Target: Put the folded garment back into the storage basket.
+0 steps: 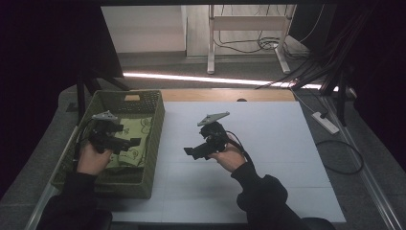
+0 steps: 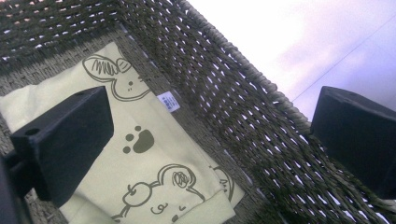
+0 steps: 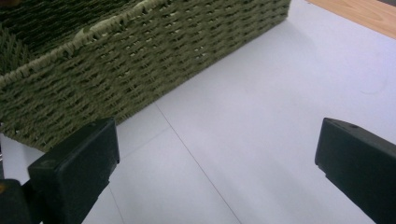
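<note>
Your left gripper: jaws wide apart, empty, over the basket's inside | your right gripper: jaws apart, empty, above the white table | folded pale-green cloth: flat on the floor of the woven basket, table's left.

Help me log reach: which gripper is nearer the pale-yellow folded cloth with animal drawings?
Left. The left gripper hovers over the cloth inside the basket; the right gripper is outside, above the table.

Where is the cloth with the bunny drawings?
In the high view, the folded pale-green cloth lies inside the woven basket at the table's left side, right under the open left tool.
</note>
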### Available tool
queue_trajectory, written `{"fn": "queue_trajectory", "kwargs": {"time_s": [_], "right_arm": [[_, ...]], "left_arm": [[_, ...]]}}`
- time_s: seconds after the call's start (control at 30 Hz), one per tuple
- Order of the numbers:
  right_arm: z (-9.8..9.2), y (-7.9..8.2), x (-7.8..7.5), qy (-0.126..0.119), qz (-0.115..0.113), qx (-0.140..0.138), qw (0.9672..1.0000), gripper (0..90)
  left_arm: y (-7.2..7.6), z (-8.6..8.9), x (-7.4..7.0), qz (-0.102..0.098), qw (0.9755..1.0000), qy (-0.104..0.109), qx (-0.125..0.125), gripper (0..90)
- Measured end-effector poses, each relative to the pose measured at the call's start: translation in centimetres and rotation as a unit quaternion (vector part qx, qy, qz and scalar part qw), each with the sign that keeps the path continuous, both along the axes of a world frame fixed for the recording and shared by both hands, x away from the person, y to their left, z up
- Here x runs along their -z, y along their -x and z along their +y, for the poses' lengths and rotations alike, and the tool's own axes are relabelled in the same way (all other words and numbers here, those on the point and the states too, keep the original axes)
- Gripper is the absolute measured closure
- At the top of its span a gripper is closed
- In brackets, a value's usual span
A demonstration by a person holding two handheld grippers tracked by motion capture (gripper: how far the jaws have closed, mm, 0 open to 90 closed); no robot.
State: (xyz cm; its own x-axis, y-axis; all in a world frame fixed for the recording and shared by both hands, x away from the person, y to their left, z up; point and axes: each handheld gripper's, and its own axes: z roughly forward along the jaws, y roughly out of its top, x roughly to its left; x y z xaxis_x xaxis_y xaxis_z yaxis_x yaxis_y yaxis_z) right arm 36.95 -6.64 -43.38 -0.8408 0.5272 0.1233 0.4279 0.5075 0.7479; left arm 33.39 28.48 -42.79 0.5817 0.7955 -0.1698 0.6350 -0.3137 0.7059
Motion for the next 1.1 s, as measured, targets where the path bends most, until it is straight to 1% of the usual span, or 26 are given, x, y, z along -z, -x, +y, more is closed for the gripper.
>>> {"fn": "queue_trajectory", "kwargs": {"time_s": [0.13, 0.33, 0.43, 0.53, 0.67, 0.9, 1.1], "right_arm": [[-1.1, 0.1, 0.0, 0.0, -0.004, 0.008, 1.0, 0.0], [-2.5, 0.4, -0.3, -0.001, -0.006, 0.019, 0.9998, 0.0], [-3.2, 0.5, -0.3, -0.003, -0.008, 0.025, 0.9997, 0.0], [-3.7, 0.7, -0.3, -0.002, -0.007, 0.027, 0.9996, 0.0], [-4.5, 1.0, -0.4, -0.005, -0.004, 0.03, 0.9995, 0.0], [-5.6, 1.6, -0.5, -0.001, -0.005, 0.034, 0.9994, 0.0], [-6.8, 2.1, -0.5, 0.003, -0.006, 0.04, 0.9992, 0.0]], "left_arm": [[0.4, -0.1, -0.3, -0.005, 1.0, -0.003, -0.001, 0.0], [1.1, 0.0, -0.3, -0.008, 0.9999, 0.005, -0.008, 0.0], [1.5, 0.1, -0.4, -0.016, 0.9997, 0.012, -0.013, 0.0], [1.9, 0.1, -0.4, -0.015, 0.9997, 0.016, -0.013, 0.0], [2.2, 0.0, -0.5, -0.015, 0.9997, 0.012, -0.013, 0.0], [2.9, 0.3, -0.6, -0.014, 0.9995, 0.021, -0.018, 0.0], [3.5, 0.2, -0.5, -0.012, 0.9995, 0.025, -0.016, 0.0]]}}
